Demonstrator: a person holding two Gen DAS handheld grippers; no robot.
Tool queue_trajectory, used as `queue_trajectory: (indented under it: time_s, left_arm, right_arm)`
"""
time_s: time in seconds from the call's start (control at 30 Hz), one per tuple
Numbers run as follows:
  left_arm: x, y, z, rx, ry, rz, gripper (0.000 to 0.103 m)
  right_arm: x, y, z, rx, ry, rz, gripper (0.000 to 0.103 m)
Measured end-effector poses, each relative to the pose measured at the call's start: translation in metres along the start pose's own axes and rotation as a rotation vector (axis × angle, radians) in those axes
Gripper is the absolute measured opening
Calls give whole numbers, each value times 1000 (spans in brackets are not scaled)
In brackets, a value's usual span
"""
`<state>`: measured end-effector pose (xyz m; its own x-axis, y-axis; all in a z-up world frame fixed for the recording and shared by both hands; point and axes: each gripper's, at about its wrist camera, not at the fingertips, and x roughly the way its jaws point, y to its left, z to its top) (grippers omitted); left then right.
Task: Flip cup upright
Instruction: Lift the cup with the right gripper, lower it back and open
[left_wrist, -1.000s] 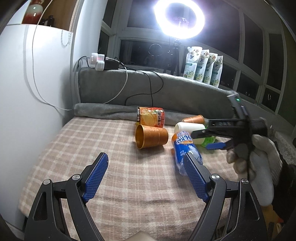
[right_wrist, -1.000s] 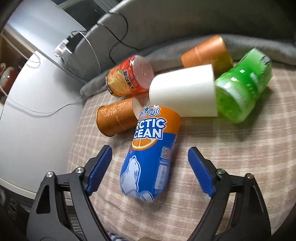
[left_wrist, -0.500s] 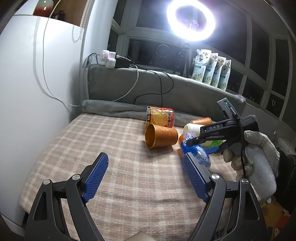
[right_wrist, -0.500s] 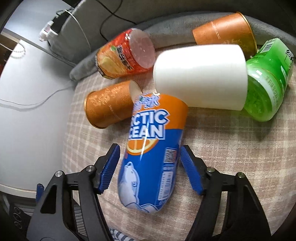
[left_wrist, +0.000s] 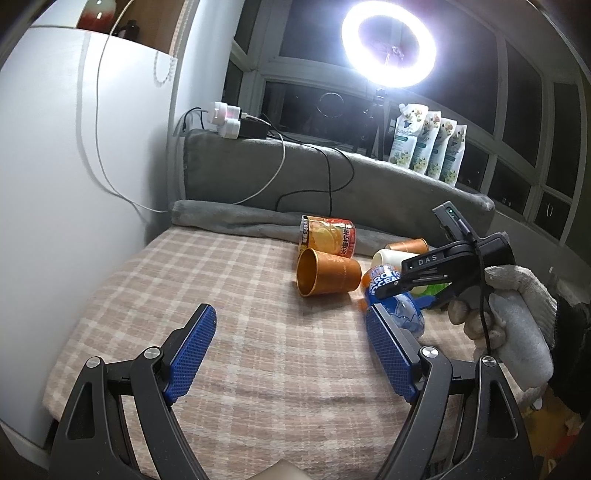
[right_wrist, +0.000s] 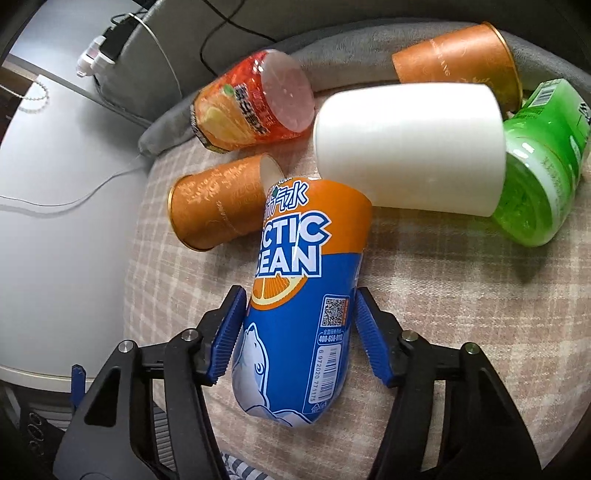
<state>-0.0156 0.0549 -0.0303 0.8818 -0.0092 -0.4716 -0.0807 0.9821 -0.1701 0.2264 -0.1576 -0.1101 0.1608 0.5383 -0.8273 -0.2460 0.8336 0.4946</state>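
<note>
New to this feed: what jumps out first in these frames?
The blue-and-orange Arctic Ocean cup lies on its side on the plaid blanket, between the pads of the right gripper, which is nearly closed on it. Behind it sprawl a white cup, two orange cups and a green one. A ring light glares above.

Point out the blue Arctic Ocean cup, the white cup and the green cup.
Blue Arctic Ocean cup (right_wrist: 295, 314), right wrist view, mid side wall.
White cup (right_wrist: 410, 147), right wrist view, side wall.
Green cup (right_wrist: 539, 177), right wrist view, side wall.
</note>
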Motion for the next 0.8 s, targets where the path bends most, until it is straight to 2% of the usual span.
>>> queue_trajectory:
  time_s: [0.2, 0.5, 0.7, 0.8]
  left_arm:
    - [0, 1, 0, 4, -1, 0, 83]
    - [-1, -4, -3, 11, 11, -10, 83]
    - [0, -12, -7, 12, 44, -46, 83]
    - [0, -16, -8, 12, 60, -66, 83]
  right_arm:
    - [-24, -1, -11, -13, -25, 39, 62]
    - [-41, 2, -59, -50, 26, 94, 62]
    - [-44, -5, -85, -26, 43, 93, 62]
    - [-42, -10, -94, -13, 38, 60, 62]
